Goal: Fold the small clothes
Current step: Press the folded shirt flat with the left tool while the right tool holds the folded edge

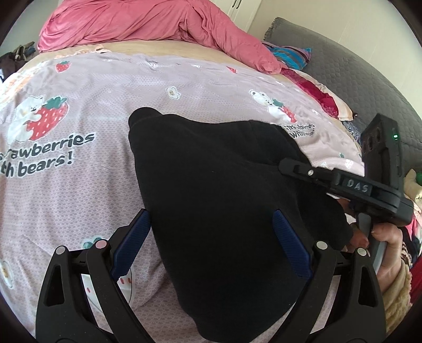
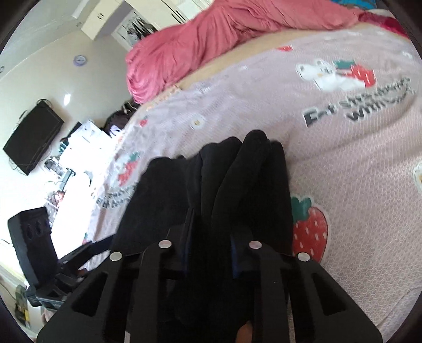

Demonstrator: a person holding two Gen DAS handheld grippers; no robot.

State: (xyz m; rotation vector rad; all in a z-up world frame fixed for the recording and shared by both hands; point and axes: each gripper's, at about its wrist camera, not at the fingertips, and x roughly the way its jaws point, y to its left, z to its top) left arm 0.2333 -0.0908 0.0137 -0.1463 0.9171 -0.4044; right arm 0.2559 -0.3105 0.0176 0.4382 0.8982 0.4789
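A small black garment (image 1: 216,190) lies on the pink strawberry-and-bear bedsheet (image 1: 79,163). My left gripper (image 1: 211,237) is open, its blue pads (image 1: 132,242) wide apart on either side of the cloth's near part. My right gripper (image 1: 295,166) reaches in from the right and is pinched on the garment's right edge. In the right wrist view the black garment (image 2: 237,179) is bunched in folds between the fingers of my right gripper (image 2: 211,253), lifted off the bedsheet (image 2: 343,158).
A pink duvet (image 1: 147,23) is heaped at the back of the bed. A grey headboard (image 1: 356,76) and colourful cloths (image 1: 290,55) are at the right. The right wrist view shows a wall TV (image 2: 31,139) and a cluttered white table (image 2: 79,158).
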